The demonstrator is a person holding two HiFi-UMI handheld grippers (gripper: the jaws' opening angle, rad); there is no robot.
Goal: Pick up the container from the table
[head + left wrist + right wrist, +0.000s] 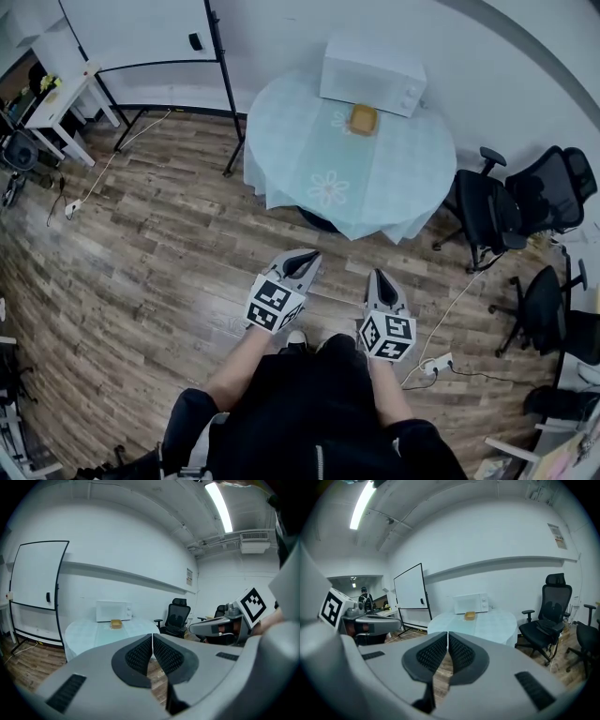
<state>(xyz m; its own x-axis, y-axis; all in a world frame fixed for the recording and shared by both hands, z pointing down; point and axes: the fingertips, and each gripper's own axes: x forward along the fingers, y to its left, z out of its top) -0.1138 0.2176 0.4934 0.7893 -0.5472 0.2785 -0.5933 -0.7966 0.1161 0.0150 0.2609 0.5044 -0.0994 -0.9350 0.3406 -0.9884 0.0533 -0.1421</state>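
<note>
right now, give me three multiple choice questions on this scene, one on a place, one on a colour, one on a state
1. On the table, where does the container sit?
A behind the microwave
B in front of the microwave
C on top of the microwave

2. What colour is the container?
A yellow-orange
B blue
C black

3. How are the left gripper and the right gripper?
A both open
B both shut on the container
C both shut and empty

Answers:
1 B, since the head view shows it on the cloth just before the microwave's front.
2 A, since it shows yellow-orange in all three views.
3 C, since in each gripper view the jaws meet with nothing between them and the container stands far off.
</note>
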